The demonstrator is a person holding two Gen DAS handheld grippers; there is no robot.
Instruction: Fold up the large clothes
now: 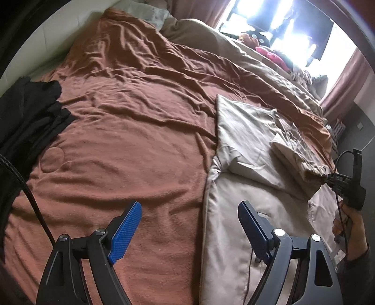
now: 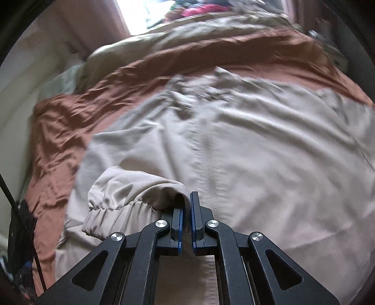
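Beige jacket (image 2: 257, 145) lies lengthwise along rust bedspread (image 1: 131, 131), collar toward window. Right gripper (image 2: 186, 211) clamped on sleeve cuff (image 2: 131, 204); left gripper (image 1: 189, 225) spread wide, empty.

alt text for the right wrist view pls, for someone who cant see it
The right hand-held gripper is shut on the elastic-cuffed sleeve of a beige jacket, which lies spread over a rust-brown blanket on a bed. The picture is motion-blurred, with a bright window at the top.
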